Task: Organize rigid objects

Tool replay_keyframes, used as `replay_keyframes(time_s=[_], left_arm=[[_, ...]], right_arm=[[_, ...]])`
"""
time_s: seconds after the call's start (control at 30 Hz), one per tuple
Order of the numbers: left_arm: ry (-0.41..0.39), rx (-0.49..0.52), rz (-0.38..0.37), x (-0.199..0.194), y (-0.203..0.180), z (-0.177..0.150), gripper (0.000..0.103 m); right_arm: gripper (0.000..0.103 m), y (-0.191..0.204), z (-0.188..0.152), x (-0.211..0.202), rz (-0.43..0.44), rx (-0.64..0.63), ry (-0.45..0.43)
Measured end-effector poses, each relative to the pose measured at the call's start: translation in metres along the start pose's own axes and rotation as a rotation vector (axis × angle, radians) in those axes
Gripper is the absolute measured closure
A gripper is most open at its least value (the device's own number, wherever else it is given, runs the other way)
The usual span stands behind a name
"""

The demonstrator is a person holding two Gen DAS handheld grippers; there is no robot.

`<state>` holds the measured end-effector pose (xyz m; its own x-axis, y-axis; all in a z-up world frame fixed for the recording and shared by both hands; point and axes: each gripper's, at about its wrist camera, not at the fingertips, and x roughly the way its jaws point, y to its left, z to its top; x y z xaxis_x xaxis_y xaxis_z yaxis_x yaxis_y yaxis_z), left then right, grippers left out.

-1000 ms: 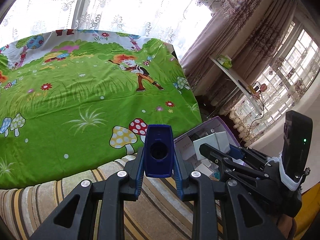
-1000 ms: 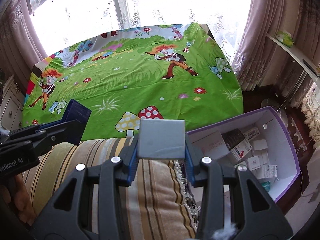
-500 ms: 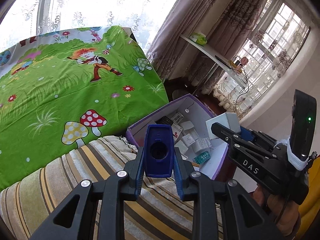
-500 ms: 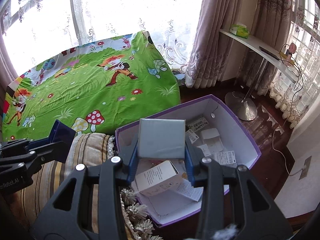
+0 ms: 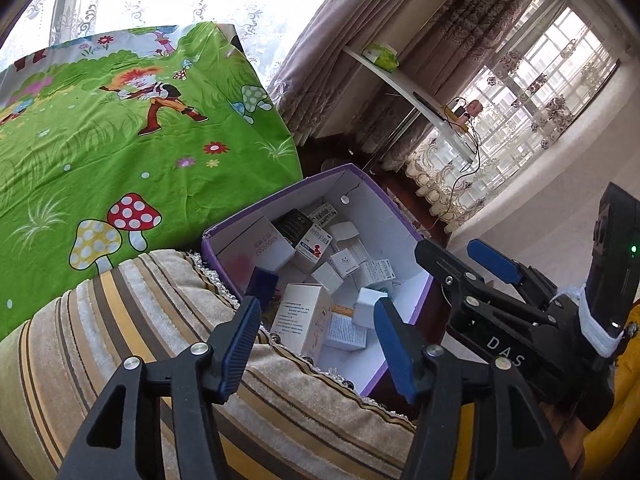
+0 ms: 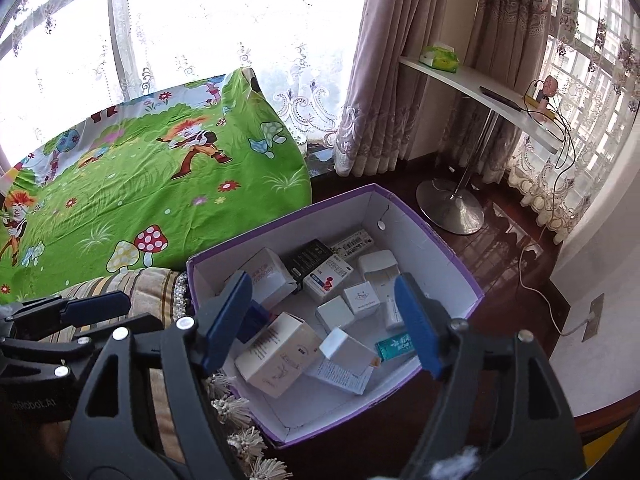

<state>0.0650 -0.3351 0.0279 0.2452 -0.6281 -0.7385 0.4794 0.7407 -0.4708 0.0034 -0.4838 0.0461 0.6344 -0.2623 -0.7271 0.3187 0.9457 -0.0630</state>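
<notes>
A purple cardboard box [image 5: 400, 236] [image 6: 420, 246] with a white inside stands on the floor beside the bed and holds several small cartons. My left gripper [image 5: 316, 332] hovers over its near corner; its jaws are opening with nothing pressed between them. A dark blue case [image 5: 262, 282] [image 6: 252, 320] lies in the box just past the left finger. My right gripper [image 6: 320, 300] hangs above the box, its jaws also opening and empty. A pale grey-white box [image 6: 346, 346] [image 5: 366, 306] rests on the cartons below it. Each gripper appears in the other's view: right gripper [image 5: 480, 264], left gripper [image 6: 96, 308].
A striped cushion [image 5: 120, 320] with a tasselled edge borders the box on the left. Behind it lies a green cartoon bedsheet [image 5: 100, 140]. A white shelf [image 6: 472, 80] on a metal stand base [image 6: 450, 208], curtains and a floor cable [image 6: 536, 288] stand to the right.
Both grippers swung from the bed to over the purple box, then let go: the blue case left the left jaws and the grey-white box left the right jaws. Both now lie in the box.
</notes>
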Motion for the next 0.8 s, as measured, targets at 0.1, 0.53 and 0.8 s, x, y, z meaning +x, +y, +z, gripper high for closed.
replay_keyframes(time_s=[0.1, 0.53, 0.8], left_arm=[[0.03, -0.041, 0.003, -0.001, 0.003, -0.009, 0.035], [0.08, -0.025, 0.077, 0.01, -0.002, -0.022, 0.021], [0.079, 0.028, 0.133, 0.014, -0.007, -0.019, 0.013]], right_arm=[[0.023, -0.002, -0.004, -0.002, 0.001, 0.007, 0.018], [0.021, -0.025, -0.028, -0.004, -0.001, 0.06, 0.071], [0.021, -0.029, -0.032, 0.006, 0.016, 0.074, 0.095]])
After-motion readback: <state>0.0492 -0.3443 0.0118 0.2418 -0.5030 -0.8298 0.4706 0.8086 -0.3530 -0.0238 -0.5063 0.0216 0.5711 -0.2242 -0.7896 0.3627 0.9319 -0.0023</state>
